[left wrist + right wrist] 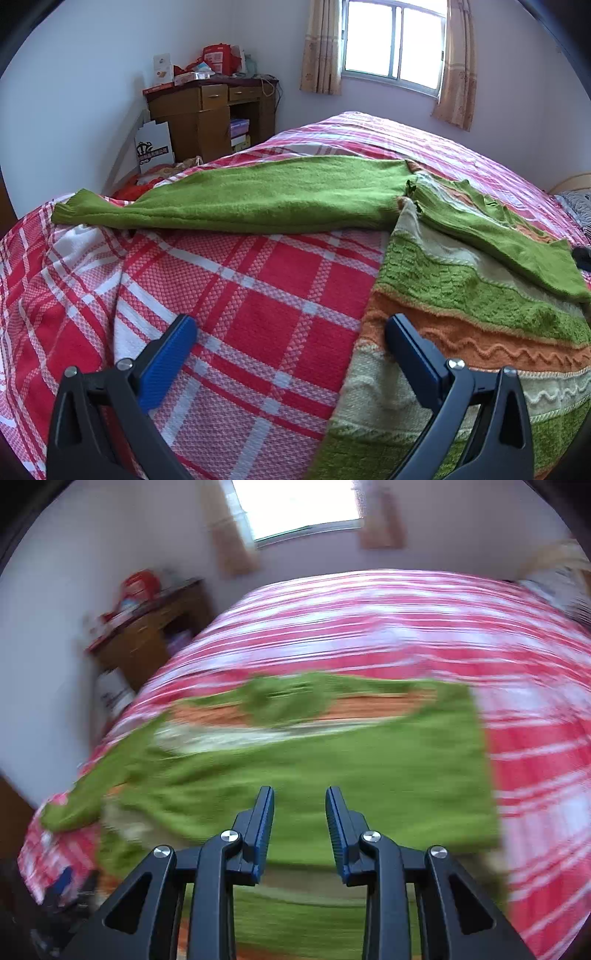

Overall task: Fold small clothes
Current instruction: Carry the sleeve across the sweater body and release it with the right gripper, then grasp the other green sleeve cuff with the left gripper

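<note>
A green, orange and cream knitted sweater (461,325) lies on the red plaid bedspread (258,288). One green sleeve (258,195) stretches out to the left; the other sleeve (517,243) is folded across the body. My left gripper (291,332) is open and empty, low over the sweater's left edge. In the blurred right wrist view the sweater (332,757) fills the middle, and my right gripper (300,805) hovers over it, partly open and empty.
A wooden desk (210,110) piled with boxes stands against the far wall, left of a curtained window (391,40). A white bag (153,147) leans by the desk. Bare bedspread (535,738) lies to the right of the sweater.
</note>
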Demonstrator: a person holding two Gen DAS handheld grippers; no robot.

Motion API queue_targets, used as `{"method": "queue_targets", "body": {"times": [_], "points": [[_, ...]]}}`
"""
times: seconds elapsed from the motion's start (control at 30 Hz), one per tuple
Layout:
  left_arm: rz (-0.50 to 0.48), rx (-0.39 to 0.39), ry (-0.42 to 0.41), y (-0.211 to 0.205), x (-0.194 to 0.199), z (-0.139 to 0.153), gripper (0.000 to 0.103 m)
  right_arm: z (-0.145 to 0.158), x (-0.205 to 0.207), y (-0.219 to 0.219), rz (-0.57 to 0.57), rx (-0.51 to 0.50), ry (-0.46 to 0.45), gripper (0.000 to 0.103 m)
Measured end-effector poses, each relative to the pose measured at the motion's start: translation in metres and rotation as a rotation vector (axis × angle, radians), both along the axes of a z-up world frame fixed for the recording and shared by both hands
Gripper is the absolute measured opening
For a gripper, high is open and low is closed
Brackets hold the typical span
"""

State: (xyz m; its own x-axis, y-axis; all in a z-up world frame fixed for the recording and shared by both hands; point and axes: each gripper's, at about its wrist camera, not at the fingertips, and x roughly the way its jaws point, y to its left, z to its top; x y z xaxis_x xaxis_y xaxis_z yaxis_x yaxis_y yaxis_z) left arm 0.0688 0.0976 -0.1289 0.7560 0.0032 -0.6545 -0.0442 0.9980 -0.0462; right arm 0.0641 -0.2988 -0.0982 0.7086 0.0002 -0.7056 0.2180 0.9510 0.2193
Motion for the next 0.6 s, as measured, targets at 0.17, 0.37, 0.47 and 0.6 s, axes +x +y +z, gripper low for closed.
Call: {"method": "queue_targets", "body": {"times": [0.17, 0.37, 0.47, 0.6], "points": [[0.017, 0.005, 0.001, -0.002, -0.001, -0.002, 0.103, -0.041, -0.017, -0.055, -0.092, 0.023, 0.083, 0.03], [0.037, -0.003, 0.026, 0.002, -0.001, 0.0, 0.103, -0.042, -0.026, -0.052, -0.083, -0.015, -0.002, 0.032], [0.084, -0.014, 0.043, 0.012, -0.003, 0.014, 0.103, -0.042, -0.028, -0.048, -0.055, -0.021, -0.01, 0.049], [0.209, -0.053, -0.112, 0.055, -0.01, 0.06, 0.103, -0.043, -0.032, -0.045, -0.029, 0.008, -0.033, 0.053]]}}
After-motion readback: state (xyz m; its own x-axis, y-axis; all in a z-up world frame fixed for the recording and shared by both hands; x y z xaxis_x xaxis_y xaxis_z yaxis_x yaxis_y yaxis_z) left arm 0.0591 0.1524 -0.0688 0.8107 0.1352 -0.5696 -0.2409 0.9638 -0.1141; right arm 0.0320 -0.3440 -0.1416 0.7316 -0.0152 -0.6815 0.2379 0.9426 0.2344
